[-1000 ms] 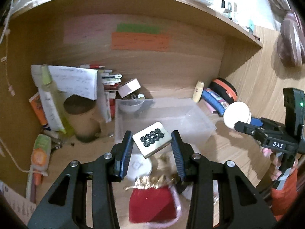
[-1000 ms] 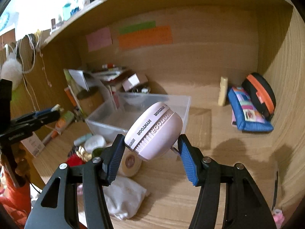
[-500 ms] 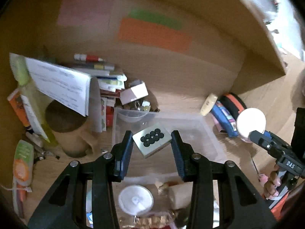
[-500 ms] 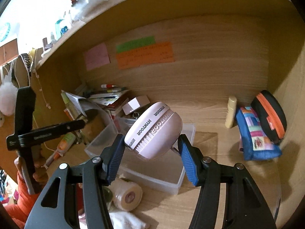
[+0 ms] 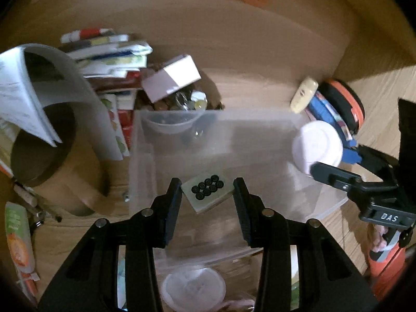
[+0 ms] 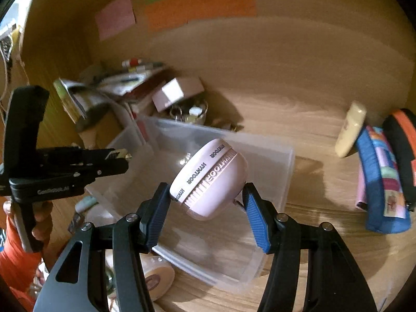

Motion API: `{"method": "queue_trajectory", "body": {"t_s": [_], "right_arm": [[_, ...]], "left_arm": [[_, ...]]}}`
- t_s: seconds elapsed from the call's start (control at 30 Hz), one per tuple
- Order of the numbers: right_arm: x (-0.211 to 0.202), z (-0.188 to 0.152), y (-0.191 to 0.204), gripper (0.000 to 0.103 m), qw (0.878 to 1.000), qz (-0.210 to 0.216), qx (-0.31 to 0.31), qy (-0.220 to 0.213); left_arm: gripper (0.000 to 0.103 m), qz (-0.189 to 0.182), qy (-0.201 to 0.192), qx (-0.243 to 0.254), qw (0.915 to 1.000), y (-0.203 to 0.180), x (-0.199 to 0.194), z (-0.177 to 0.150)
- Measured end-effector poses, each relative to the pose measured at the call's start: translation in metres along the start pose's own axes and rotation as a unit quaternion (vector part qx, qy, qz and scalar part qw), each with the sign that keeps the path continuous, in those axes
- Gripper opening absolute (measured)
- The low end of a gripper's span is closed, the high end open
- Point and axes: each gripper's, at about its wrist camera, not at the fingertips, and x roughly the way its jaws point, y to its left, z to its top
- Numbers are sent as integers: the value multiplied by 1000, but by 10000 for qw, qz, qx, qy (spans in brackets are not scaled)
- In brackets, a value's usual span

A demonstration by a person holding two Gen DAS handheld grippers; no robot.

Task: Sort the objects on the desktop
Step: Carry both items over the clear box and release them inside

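Translucent plastic, the shallow rectangular storage bin lay on the wooden desk directly under both tools, and the step in hand looked like delivery: two items carried over it for dropping in. The left gripper was clamped on a small pale square tile with a cluster of black dots, held tilted between its dark pads above the bin's floor. The right gripper was clamped on a round pink plastic device with raised lettering around its rim, pinched between the blue-ribbed pads and hanging over the bin's near half. Next, I judged, each set of fingers would need to spread so the tile and the pink device fell inside the walls, not onto the rim; the round one could roll once freed, so a low release seemed wise. Compared with a second earlier, both tools had travelled forward and dipped: the bin, then well ahead of them, now filled the middle of each view, while the red pouch formerly under the left tool had dropped out of sight. Neither grip had altered.
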Motion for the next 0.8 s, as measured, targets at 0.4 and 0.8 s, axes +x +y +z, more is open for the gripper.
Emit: {"method": "queue_trajectory", "body": {"t_s": [0.4, 0.8], "right_arm": [[42, -1, 3, 54, 9969, 11, -277, 730], [57, -1, 10, 54, 9922, -259, -600, 1063]], "left_arm": [[40, 167, 559, 437, 9973, -15, 31, 2], [45, 223, 822, 574, 9947, -20, 42, 0]]}}
